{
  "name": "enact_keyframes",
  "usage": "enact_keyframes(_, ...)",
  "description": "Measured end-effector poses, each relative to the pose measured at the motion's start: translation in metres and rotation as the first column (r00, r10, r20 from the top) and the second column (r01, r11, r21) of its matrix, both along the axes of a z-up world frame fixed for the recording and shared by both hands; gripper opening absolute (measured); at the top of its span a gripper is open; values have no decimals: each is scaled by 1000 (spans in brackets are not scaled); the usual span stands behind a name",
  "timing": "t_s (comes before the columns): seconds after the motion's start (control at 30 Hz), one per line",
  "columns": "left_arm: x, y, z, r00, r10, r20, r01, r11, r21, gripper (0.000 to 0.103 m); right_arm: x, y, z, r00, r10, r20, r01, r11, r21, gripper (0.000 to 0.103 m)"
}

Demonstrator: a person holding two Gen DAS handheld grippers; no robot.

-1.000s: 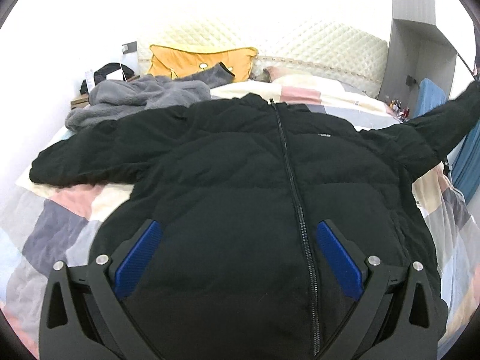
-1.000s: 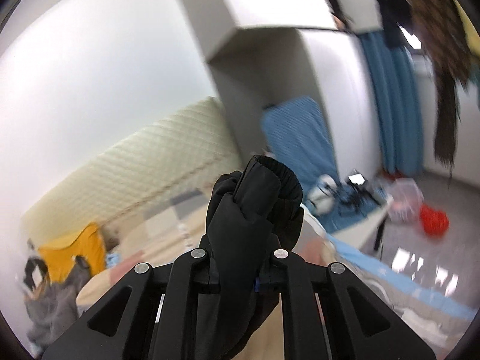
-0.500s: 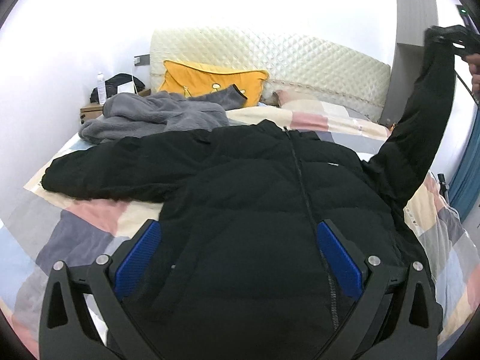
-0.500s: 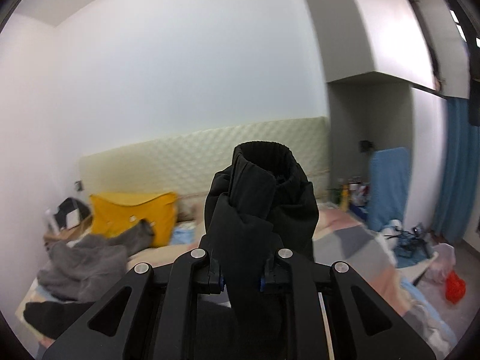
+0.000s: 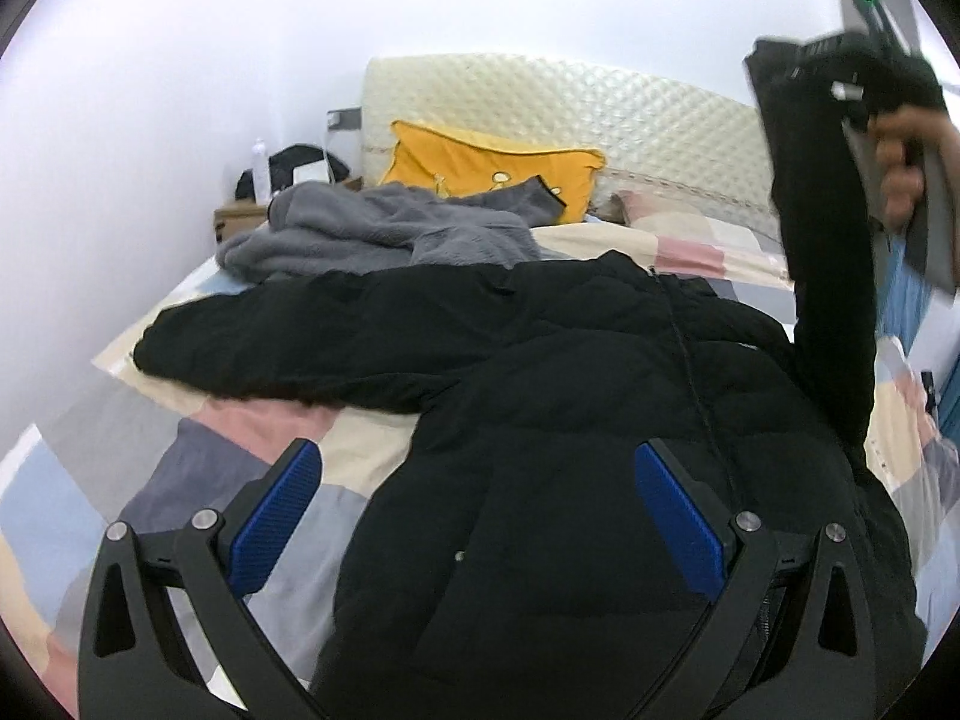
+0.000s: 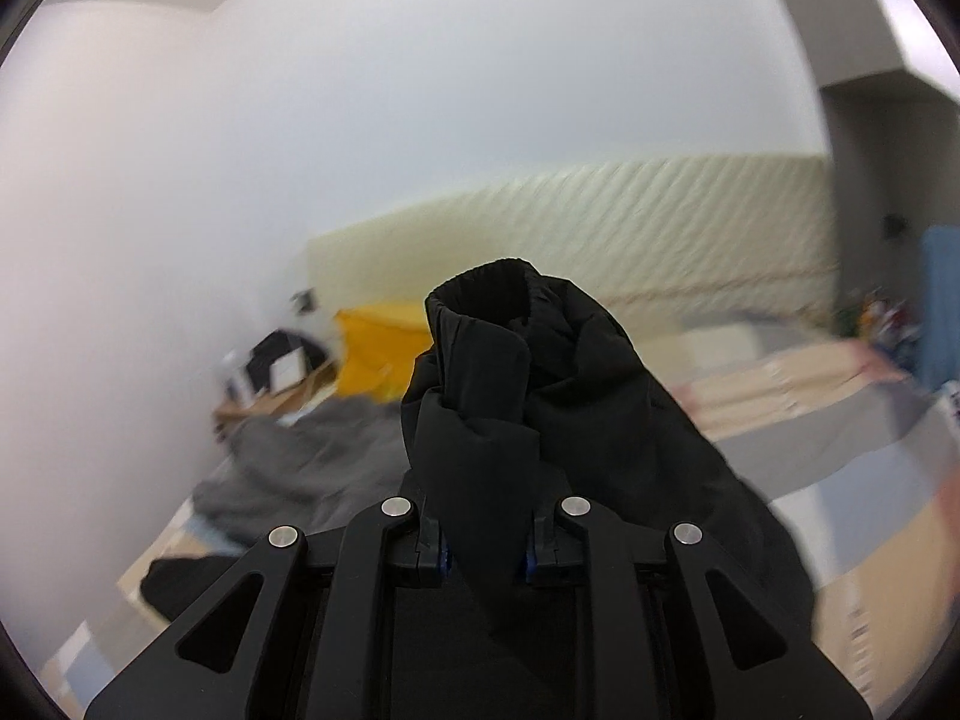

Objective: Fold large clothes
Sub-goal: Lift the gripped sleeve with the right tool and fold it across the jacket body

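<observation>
A black puffer jacket (image 5: 570,396) lies front up on the patchwork bed (image 5: 198,474), zip closed, one sleeve stretched flat to the left. My left gripper (image 5: 474,462) hovers open over the jacket's lower front, blue pads (image 5: 276,510) wide apart with nothing between them. The other sleeve (image 5: 828,276) is lifted up at the right. My right gripper (image 6: 485,552) is shut on that sleeve just below its ribbed cuff (image 6: 486,300), which sticks out past the fingers. In the left wrist view the right gripper (image 5: 840,78) and a hand (image 5: 900,168) appear at the upper right.
A grey fleece garment (image 5: 384,234) is heaped at the head of the bed beside a yellow pillow (image 5: 492,168) and the quilted headboard (image 5: 570,102). A nightstand (image 5: 240,219) with dark items stands at the far left. Blue fabric (image 5: 900,282) hangs at the right.
The right gripper swung the held sleeve from out at the bedside up and over the bed toward the jacket. The left gripper shifted left, still open over the jacket.
</observation>
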State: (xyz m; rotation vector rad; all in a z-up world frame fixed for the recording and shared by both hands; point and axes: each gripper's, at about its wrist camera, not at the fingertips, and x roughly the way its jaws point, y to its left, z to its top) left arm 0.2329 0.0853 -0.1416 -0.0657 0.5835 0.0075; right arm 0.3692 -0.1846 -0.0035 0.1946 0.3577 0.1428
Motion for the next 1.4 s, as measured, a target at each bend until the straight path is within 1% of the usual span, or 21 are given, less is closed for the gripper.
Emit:
enact_keyframes(0.03,0,3,0,999,36,15,-36,999,32,103,7,17,-15,999,28,-27,-28,1000,-4,16)
enact_keyframes(0.1,1,5,-1,997,66,34,-69,995,76,103,17,43,-40,995,67,-68,-69,998,-15,16)
enact_keyframes(0.2,6,19,-4,996,86,21,-86,996,31,103,27,75,-78,985,114,-127,-119,992,-34,16)
enact_keyframes(0.23,6,23,-5,996,91,19,-91,996,23,103,32,89,-97,979,132,-158,-140,989,-41,16)
enact_keyframes(0.37,11,35,-11,993,116,2,-116,993,-8,103,40,128,-152,956,160,-244,-184,980,-76,16)
enact_keyframes(0.4,12,37,-12,993,118,-4,-118,993,-20,103,40,128,-160,952,162,-258,-189,978,-83,17)
enact_keyframes(0.43,13,39,-14,993,121,-9,-121,992,-28,103,44,137,-176,945,163,-283,-198,975,-101,17)
enact_keyframes(0.53,16,41,-17,992,123,-18,-123,992,-27,103,52,146,-206,932,155,-328,-209,968,-136,17)
enact_keyframes(0.67,22,42,-24,992,119,-36,-120,992,-36,103,63,148,-243,911,135,-389,-202,970,-138,17)
enact_keyframes(0.73,26,41,-28,992,119,-47,-120,992,-34,103,75,153,-255,900,126,-417,-204,968,-148,17)
enact_keyframes(0.83,33,43,-36,989,123,-76,-126,991,-38,103,86,152,-265,896,112,-430,-206,962,-177,21)
enact_keyframes(0.9,36,45,-39,988,125,-89,-130,990,-52,103,90,152,-266,895,111,-432,-200,966,-165,25)
enact_keyframes(0.93,37,45,-40,988,127,-90,-132,990,-56,103,90,152,-265,893,118,-434,-204,966,-157,29)
enact_keyframes(0.97,37,45,-40,988,127,-90,-133,989,-58,103,88,152,-263,892,129,-433,-213,965,-151,38)
enact_keyframes(1.0,37,46,-40,988,127,-90,-133,989,-59,103,86,155,-261,890,145,-432,-229,962,-149,44)
enact_keyframes(1.03,37,46,-41,988,128,-90,-134,989,-62,103,81,160,-259,887,164,-431,-252,955,-154,55)
enact_keyframes(1.07,37,46,-41,988,128,-92,-134,989,-64,103,77,164,-257,885,178,-430,-269,950,-159,63)
enact_keyframes(1.1,36,46,-41,988,127,-92,-134,989,-65,103,75,167,-256,884,187,-428,-278,947,-162,66)
enact_keyframes(1.13,36,46,-41,988,127,-90,-134,989,-65,103,68,170,-252,886,199,-420,-289,944,-162,66)
enact_keyframes(1.23,36,47,-42,988,125,-91,-132,989,-72,103,53,167,-242,877,243,-415,-314,943,-112,66)
enact_keyframes(1.4,33,46,-40,990,113,-79,-119,989,-85,103,17,142,-209,895,270,-356,-320,943,-92,67)
